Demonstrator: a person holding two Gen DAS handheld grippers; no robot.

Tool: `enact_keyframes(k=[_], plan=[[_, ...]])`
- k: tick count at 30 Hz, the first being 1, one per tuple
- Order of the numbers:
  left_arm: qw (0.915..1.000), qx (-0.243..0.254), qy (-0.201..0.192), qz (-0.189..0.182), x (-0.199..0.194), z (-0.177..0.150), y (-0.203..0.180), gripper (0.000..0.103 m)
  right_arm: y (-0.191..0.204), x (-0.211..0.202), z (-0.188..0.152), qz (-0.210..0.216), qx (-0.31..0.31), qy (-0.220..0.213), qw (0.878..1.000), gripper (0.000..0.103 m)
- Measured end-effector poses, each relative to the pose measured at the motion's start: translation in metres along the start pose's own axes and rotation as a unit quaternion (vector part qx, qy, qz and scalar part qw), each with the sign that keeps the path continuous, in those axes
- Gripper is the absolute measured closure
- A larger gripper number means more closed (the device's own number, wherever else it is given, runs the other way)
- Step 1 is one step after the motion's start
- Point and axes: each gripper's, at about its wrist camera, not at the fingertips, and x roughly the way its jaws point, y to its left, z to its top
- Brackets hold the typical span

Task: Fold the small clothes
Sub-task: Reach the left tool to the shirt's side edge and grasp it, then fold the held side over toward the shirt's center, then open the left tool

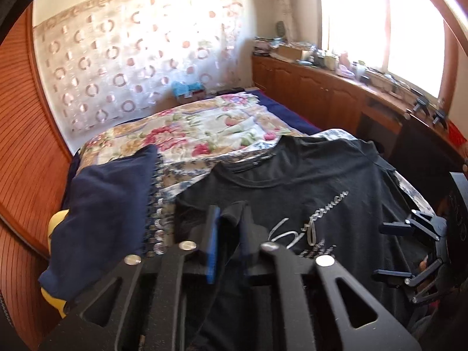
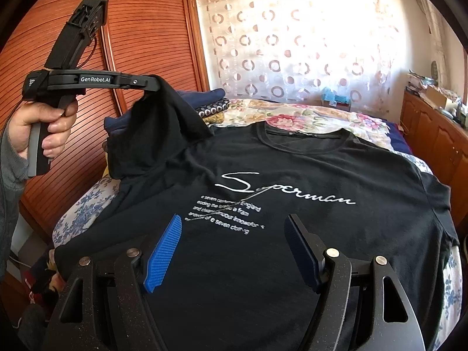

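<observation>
A black T-shirt (image 2: 292, 175) with white "Superman" lettering lies face up on the bed, collar at the far end. It also shows in the left wrist view (image 1: 307, 181). My left gripper (image 1: 231, 219) is shut on the shirt's left sleeve (image 2: 163, 117) and holds it lifted above the bed; the gripper shows in the right wrist view (image 2: 152, 86). My right gripper (image 2: 234, 248) is open and empty, hovering over the shirt's lower front. It shows at the right edge of the left wrist view (image 1: 392, 251).
A navy garment pile (image 1: 102, 204) lies left of the shirt on the floral bedspread (image 1: 204, 128). A wooden slatted wardrobe (image 2: 140, 29) stands at the left. Wooden cabinets (image 1: 321, 93) with clutter run along the right under a bright window.
</observation>
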Motion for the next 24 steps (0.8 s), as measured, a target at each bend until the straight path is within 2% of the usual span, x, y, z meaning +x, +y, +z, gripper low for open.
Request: enact_keyframes(k=[5, 7, 10, 17, 19, 22, 24], plan=[[0.9999, 0.004, -0.012, -0.006, -0.018, -0.007, 0.001, 0.044, -0.003, 0.002, 0.0, -0.004, 0.004, 0.002, 1.0, 0.028], [0.9999, 0.0, -0.016, 0.0, -0.024, -0.014, 0.005, 0.042, -0.003, 0.005, 0.0, -0.004, 0.009, 0.004, 1.0, 0.028], [0.9997, -0.012, -0.012, 0.018, -0.027, -0.035, 0.014, 0.026, -0.003, 0.006, 0.002, -0.001, 0.013, 0.005, 1.0, 0.028], [0.9969, -0.066, 0.021, 0.037, -0.014, -0.105, 0.042, 0.026, 0.0, 0.01, 0.008, -0.002, -0.008, 0.01, 1.0, 0.028], [0.9959, -0.078, 0.027, 0.037, -0.008, -0.115, 0.044, 0.027, -0.001, 0.012, 0.013, -0.003, -0.016, 0.011, 1.0, 0.028], [0.9945, -0.095, 0.035, 0.025, 0.004, -0.125, 0.053, 0.044, -0.002, 0.02, 0.024, 0.003, -0.025, 0.015, 1.0, 0.028], [0.9935, -0.107, 0.034, 0.018, 0.01, -0.127, 0.056, 0.05, -0.001, 0.029, 0.033, 0.005, -0.034, 0.021, 0.999, 0.028]])
